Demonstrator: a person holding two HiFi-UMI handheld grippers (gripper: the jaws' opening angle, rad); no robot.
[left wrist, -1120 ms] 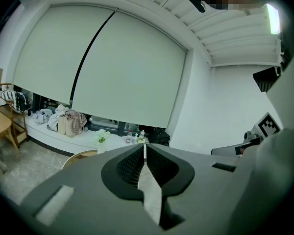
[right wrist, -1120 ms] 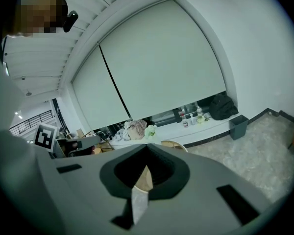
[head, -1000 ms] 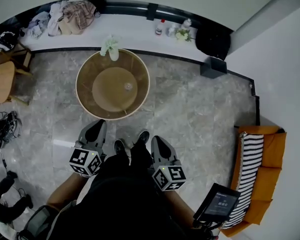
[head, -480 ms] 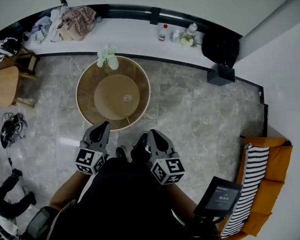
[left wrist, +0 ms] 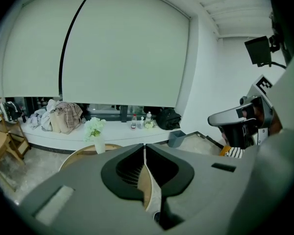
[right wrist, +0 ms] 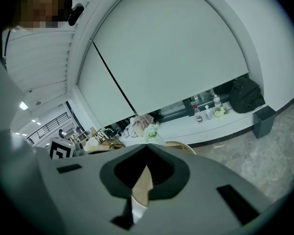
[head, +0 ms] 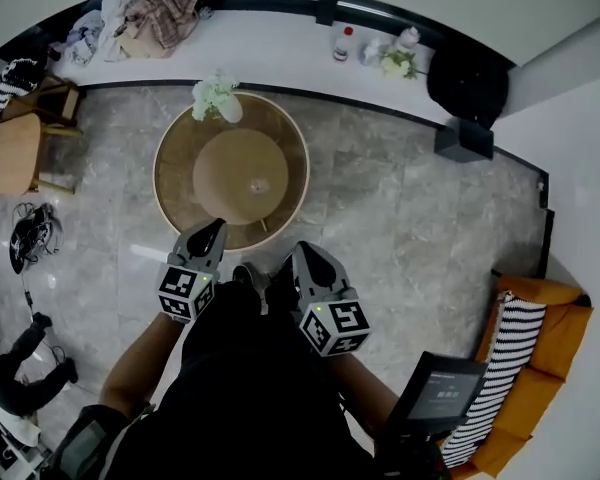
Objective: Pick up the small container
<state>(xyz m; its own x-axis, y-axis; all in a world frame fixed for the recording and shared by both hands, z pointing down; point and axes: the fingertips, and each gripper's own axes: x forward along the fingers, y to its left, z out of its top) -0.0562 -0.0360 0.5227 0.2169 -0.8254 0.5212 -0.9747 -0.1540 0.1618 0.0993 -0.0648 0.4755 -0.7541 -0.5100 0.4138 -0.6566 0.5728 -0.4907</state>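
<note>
The left gripper and right gripper are held pressed together, empty. The container is seen on the table, upper left of centre. Unless the jaws are spread first, it may be knocked away.

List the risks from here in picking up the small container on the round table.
1. The left gripper and the right gripper both have jaws shut; unless one opens first, it would likely push the small container away.
2. The flower vase stands at the far rim of the round table, beyond the container; an overshooting reach might tip it.
</note>
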